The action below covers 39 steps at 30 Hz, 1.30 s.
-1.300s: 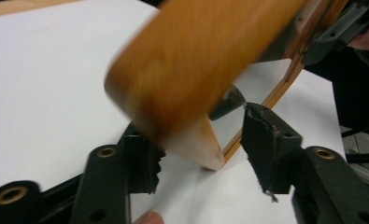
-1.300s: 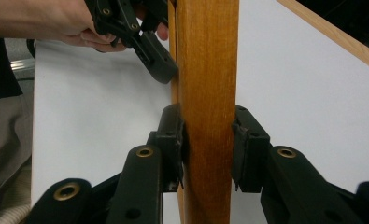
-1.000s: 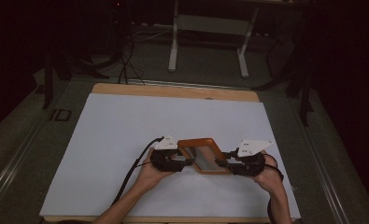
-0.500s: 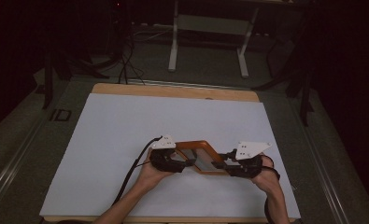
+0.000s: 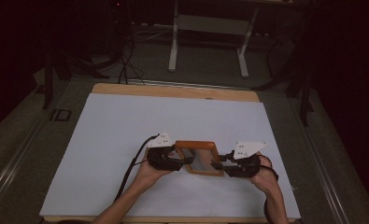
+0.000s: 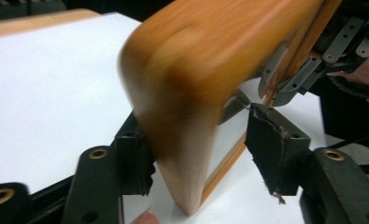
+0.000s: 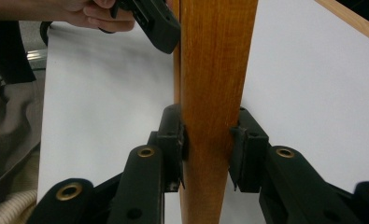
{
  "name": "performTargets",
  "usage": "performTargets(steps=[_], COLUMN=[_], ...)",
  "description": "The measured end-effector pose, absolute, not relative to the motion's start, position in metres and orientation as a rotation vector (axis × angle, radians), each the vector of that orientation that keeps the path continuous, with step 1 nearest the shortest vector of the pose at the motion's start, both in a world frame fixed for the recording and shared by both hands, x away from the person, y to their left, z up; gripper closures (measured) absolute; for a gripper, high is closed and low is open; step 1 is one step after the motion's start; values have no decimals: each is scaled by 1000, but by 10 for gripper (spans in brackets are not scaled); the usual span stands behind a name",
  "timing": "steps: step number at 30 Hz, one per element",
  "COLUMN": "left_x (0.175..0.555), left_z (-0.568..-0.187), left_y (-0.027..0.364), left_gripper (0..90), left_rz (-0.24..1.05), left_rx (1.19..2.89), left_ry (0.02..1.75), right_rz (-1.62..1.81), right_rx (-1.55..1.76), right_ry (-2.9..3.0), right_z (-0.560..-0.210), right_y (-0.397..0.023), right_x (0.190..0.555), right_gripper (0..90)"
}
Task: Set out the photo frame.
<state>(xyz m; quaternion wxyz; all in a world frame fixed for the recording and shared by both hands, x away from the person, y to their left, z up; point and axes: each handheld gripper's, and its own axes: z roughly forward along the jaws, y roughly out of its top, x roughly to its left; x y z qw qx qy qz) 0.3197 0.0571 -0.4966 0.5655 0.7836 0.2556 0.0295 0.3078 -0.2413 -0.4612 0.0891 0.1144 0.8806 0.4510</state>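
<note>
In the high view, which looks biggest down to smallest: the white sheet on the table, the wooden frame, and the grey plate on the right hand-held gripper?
1. White sheet, by far the largest.
2. Wooden frame, held between the two hand-held grippers.
3. Grey plate, smallest, though not much smaller than the frame.

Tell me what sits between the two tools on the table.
The wooden frame spans the gap in the high view: the right tool clamps one edge, while the left tool has just been opening around the other.
</note>
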Motion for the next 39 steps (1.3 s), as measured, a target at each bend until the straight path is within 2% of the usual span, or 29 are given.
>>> performTargets(steps=[4, 14, 18, 24, 27, 39], left_x=[320, 314, 312, 311, 314, 315], left_z=[-503, -501, -500, -499, -499, -491], left_y=[50, 41, 38, 39, 42, 52], left_gripper=[362, 516, 558, 586, 608, 609], left_rz=[63, 125, 139, 138, 80, 73], left_rx=[1877, 1935, 1934, 1942, 1926, 1931], left_ry=[574, 554, 543, 531, 537, 549], right_rz=[1340, 1344, 1320, 1321, 1345, 1379], right_rx=[330, 415, 483, 504, 523, 563], right_ry=[2621, 2593, 2597, 2597, 2599, 2586], right_z=[-461, -464, -467, -468, -469, -468], right_y=[-242, -247, -249, -249, -250, -241], right_x=[307, 312, 315, 316, 317, 318], right_gripper=[689, 668, 634, 618, 616, 610])
